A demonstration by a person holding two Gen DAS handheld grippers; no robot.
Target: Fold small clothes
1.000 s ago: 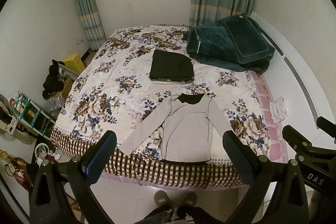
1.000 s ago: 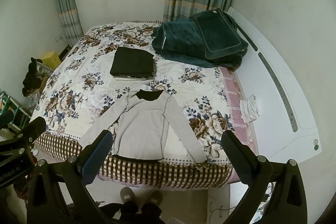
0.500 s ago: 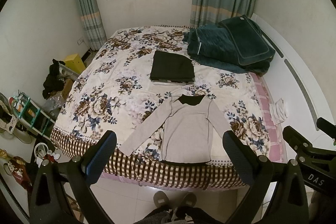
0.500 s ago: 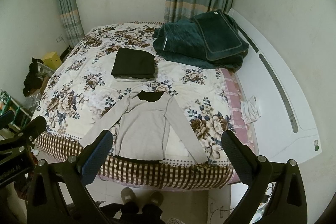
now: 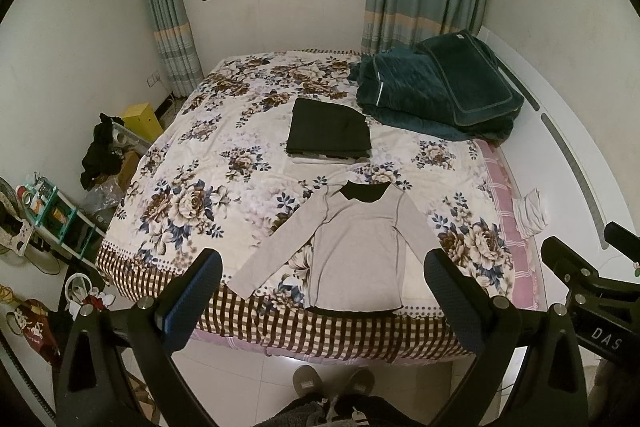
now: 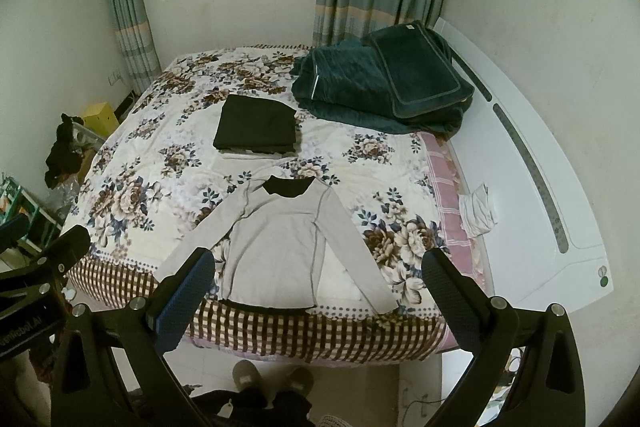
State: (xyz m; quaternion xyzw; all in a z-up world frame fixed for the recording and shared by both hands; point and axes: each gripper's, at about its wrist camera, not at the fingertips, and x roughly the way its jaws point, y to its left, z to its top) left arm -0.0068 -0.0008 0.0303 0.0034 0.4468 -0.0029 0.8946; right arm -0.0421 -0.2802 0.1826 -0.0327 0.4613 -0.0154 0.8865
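A grey long-sleeved shirt [image 5: 356, 247] with a black collar lies flat, sleeves spread, near the foot edge of the floral bed [image 5: 200, 187]; it also shows in the right wrist view [image 6: 276, 247]. A stack of folded dark clothes [image 5: 328, 133] sits beyond it [image 6: 256, 127]. My left gripper [image 5: 324, 303] is open and empty, held well back above the floor in front of the bed. My right gripper [image 6: 316, 299] is open and empty too, beside it.
A folded teal quilt [image 5: 440, 95] lies at the bed's far right. A white cloth [image 5: 530, 213] rests on the white bed frame on the right. Shelves, bags and clutter [image 5: 52, 211] stand on the floor left. The person's slippers [image 5: 332, 381] are below.
Both grippers have drifted slightly back and up, so the bed sits a little lower in view. The shirt has not moved and both grippers stay open.
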